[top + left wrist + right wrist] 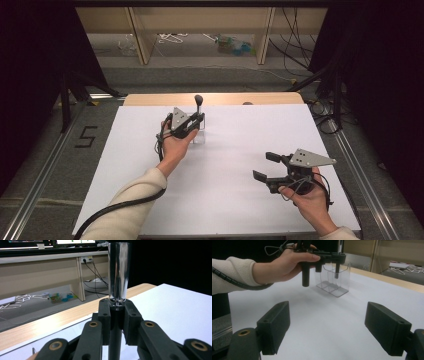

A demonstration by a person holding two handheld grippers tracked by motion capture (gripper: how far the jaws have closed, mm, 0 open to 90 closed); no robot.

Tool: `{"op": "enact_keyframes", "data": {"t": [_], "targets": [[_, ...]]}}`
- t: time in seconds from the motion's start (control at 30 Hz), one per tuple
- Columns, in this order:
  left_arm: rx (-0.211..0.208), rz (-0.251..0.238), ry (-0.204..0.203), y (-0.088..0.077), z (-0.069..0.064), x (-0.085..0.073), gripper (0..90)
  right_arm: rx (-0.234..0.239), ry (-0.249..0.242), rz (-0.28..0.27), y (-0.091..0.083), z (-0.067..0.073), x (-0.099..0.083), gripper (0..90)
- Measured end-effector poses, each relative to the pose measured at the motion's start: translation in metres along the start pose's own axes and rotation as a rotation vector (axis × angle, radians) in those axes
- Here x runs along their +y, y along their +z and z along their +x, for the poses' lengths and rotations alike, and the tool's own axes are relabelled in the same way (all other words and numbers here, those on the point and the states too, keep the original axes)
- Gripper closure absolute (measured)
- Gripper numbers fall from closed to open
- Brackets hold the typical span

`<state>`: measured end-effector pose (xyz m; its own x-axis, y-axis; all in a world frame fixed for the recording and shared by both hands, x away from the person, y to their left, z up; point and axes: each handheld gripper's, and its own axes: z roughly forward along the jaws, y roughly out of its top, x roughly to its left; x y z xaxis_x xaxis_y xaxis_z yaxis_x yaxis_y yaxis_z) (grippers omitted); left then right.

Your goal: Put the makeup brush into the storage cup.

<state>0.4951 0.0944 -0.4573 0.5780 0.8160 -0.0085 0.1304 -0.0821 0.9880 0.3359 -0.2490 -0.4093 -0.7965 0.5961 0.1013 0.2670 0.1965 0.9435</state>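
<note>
Tool top: the clear-handled tool (118, 272) is cut off by the top edge in the left gripper view.
Tool tip: in the right gripper view, blurred behind the wall of the clear holder (334, 281); contact cannot be told.
Clutter under far shelf (232, 45): too small to name.
Bench (225, 165) near edge: cut off by the frame.
</note>
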Motion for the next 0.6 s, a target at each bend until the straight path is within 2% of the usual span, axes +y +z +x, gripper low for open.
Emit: {"op": "enact_keyframes", "data": {"t": [0.37, 0.43, 0.5, 0.6], "targets": [[0.001, -0.002, 0.000, -0.0004, 0.0013, -0.0009, 78.0, -0.002, -0.003, 0.001, -0.0005, -0.0002, 0.0003, 21.2], [0.004, -0.003, -0.013, -0.0009, 0.0011, -0.0019, 77.5, -0.006, 0.005, 0.013, -0.0017, 0.0003, 0.0007, 21.1], [0.001, -0.003, -0.018, -0.0018, 0.0016, -0.0021, 74.0, -0.008, -0.002, 0.008, -0.0014, -0.0002, 0.0005, 21.0], [-0.017, 0.010, -0.029, -0.0039, 0.0009, -0.0011, 58.9, -0.003, 0.014, 0.015, -0.0016, 0.0014, 0.0005, 21.0]]}}
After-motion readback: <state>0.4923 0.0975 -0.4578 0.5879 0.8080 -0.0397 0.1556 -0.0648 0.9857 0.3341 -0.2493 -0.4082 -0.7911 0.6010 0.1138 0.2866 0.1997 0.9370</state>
